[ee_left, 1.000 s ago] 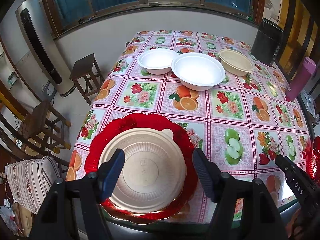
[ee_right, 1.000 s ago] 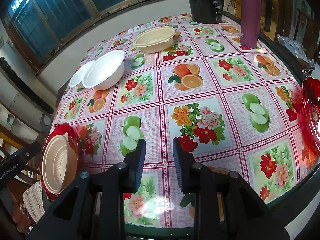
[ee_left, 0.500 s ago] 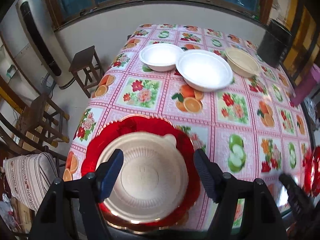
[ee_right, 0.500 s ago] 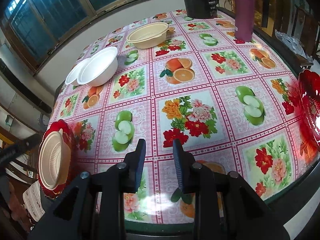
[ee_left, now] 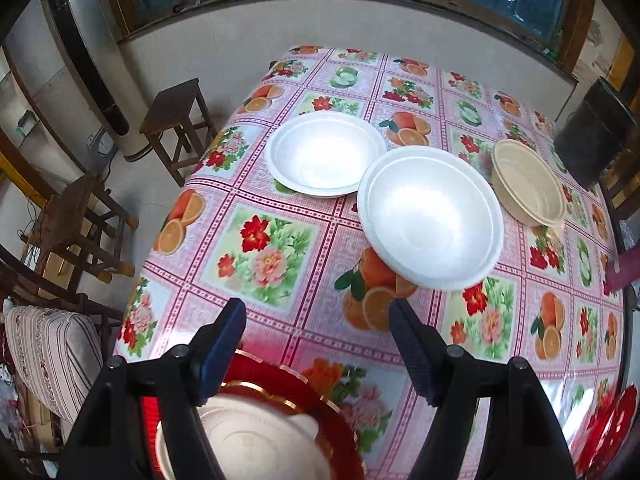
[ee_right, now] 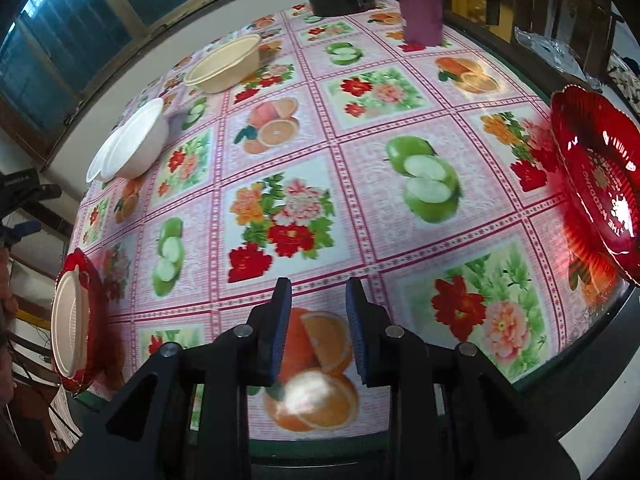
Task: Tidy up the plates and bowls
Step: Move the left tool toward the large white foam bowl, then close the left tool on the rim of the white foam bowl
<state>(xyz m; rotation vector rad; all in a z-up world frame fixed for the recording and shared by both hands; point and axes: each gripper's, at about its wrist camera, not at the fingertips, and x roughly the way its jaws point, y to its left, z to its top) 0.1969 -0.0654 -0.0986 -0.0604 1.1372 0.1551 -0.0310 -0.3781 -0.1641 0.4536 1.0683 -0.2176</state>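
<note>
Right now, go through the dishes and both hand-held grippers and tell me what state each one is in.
Left hand-held gripper: open, empty.
Right hand-held gripper: open, empty.
Beige ribbed dish: resting on a red plate.
Second red plate: empty.
Near white bowl: upright, empty.
Far white bowl: upright, empty.
Beige bowl: upright, empty.

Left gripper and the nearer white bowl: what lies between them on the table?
In the left wrist view, only bare fruit-and-flower tablecloth lies between the open left gripper and the nearer white bowl; no dish stands there.
</note>
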